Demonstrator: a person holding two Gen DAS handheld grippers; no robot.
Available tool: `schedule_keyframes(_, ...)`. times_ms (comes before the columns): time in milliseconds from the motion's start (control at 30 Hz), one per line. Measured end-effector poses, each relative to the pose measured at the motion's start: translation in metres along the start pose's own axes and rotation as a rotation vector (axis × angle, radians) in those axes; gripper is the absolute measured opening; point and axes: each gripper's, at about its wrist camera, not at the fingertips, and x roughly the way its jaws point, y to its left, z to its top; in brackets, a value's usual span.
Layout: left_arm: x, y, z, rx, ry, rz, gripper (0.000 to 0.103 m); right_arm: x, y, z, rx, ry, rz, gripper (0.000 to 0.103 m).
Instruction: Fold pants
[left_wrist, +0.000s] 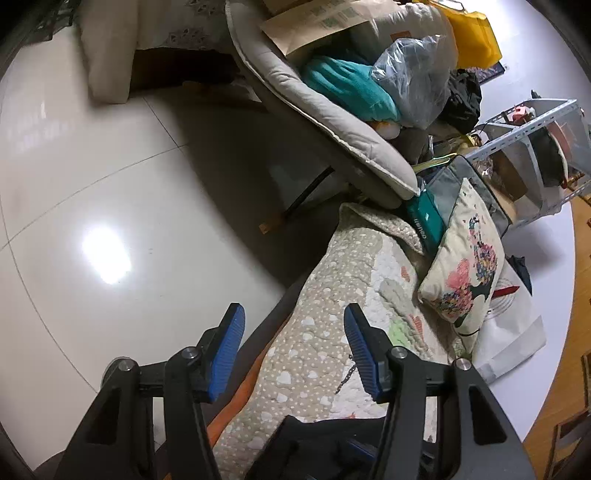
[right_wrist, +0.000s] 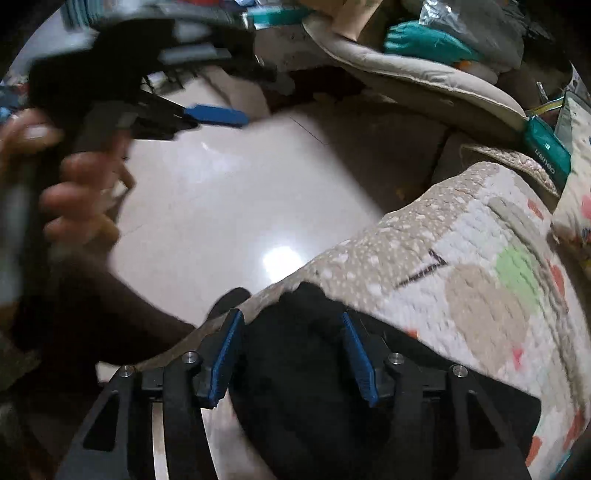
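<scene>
The black pants (right_wrist: 295, 369) lie on a quilted patchwork cover (right_wrist: 480, 258) at its near edge. My right gripper (right_wrist: 291, 321) is open, its blue pads on either side of the pants' top edge, just above the cloth. In the left wrist view a strip of the pants (left_wrist: 325, 432) shows low between the arms. My left gripper (left_wrist: 293, 314) is open and empty over the cover's edge (left_wrist: 314, 332). It also shows blurred, held in a hand, in the right wrist view (right_wrist: 218, 114).
A patterned cushion (left_wrist: 465, 258) lies on the cover at right. A padded chair (left_wrist: 332, 122) piled with bags stands behind. Glossy tiled floor (left_wrist: 110, 184) lies to the left. A metal shelf (left_wrist: 535, 140) stands at far right.
</scene>
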Motion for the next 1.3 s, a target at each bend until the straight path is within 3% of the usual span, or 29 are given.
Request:
schedule_keyframes(67,0.000,-0.001,-0.001,-0.004,0.004,-0.013,0.055,0.020,0.001,0.008,0.036,0.075,-0.023,0.058)
schedule_keyframes(133,-0.001,-0.002,-0.001,-0.006,0.010,-0.025,0.055,0.047,0.006,0.013,0.044,0.176,-0.052,0.018)
schedule_keyframes(167,-0.002,-0.002,-0.001,-0.008,0.011,-0.031,0.055,0.055,0.005,0.016,0.033,0.208,-0.099,0.012)
schedule_keyframes(300,-0.007,0.000,0.002,-0.021,-0.008,-0.040,0.055,0.047,-0.018,0.034,0.163,0.147,-0.065,0.012)
schedule_keyframes(367,-0.008,0.002,0.003,-0.031,-0.016,-0.037,0.055,0.038,-0.038,0.043,0.261,0.052,-0.032,0.015)
schedule_keyframes(433,-0.007,0.005,0.003,-0.041,-0.015,-0.034,0.055,0.025,-0.060,0.043,0.373,-0.045,0.029,0.026)
schedule_keyframes(467,-0.007,0.007,0.003,-0.047,-0.011,-0.032,0.055,0.025,-0.068,0.043,0.409,-0.054,0.062,0.047)
schedule_keyframes(500,-0.006,0.008,0.003,-0.053,-0.009,-0.032,0.055,0.021,-0.075,0.041,0.446,-0.054,0.085,0.060)
schedule_keyframes(533,-0.006,0.009,0.003,-0.060,-0.008,-0.034,0.055,0.011,-0.077,0.035,0.458,-0.067,0.084,0.060)
schedule_keyframes(667,-0.005,0.009,0.003,-0.060,-0.009,-0.033,0.055,-0.016,-0.064,0.000,0.356,-0.054,0.044,0.060)
schedule_keyframes(800,-0.001,0.005,0.001,-0.045,0.001,-0.026,0.055,-0.026,-0.015,-0.036,0.124,-0.004,-0.005,0.058)
schedule_keyframes(900,0.001,0.005,-0.001,-0.036,0.008,-0.011,0.055,-0.026,0.009,-0.058,0.028,0.025,-0.014,0.057)
schedule_keyframes(1000,0.005,0.004,-0.002,-0.029,0.020,0.000,0.055,-0.021,0.024,-0.081,-0.062,0.043,-0.147,0.055)
schedule_keyframes(1033,0.006,0.004,-0.003,-0.028,0.023,0.001,0.055,-0.015,0.024,-0.086,-0.072,0.052,-0.179,0.051)
schedule_keyframes(1067,0.007,0.003,-0.004,-0.024,0.025,0.002,0.055,-0.010,0.022,-0.092,-0.071,0.064,-0.205,0.029)
schedule_keyframes(1100,0.008,0.001,-0.005,-0.016,0.028,0.005,0.055,-0.002,0.017,-0.098,-0.049,0.091,-0.218,0.013)
schedule_keyframes(1200,0.011,-0.005,-0.010,0.011,0.037,0.017,0.056,-0.011,0.008,-0.104,0.053,0.064,-0.164,0.013)
schedule_keyframes(1300,0.013,-0.005,-0.013,0.018,0.051,0.024,0.056,-0.033,0.014,-0.123,0.125,0.078,0.026,0.015)
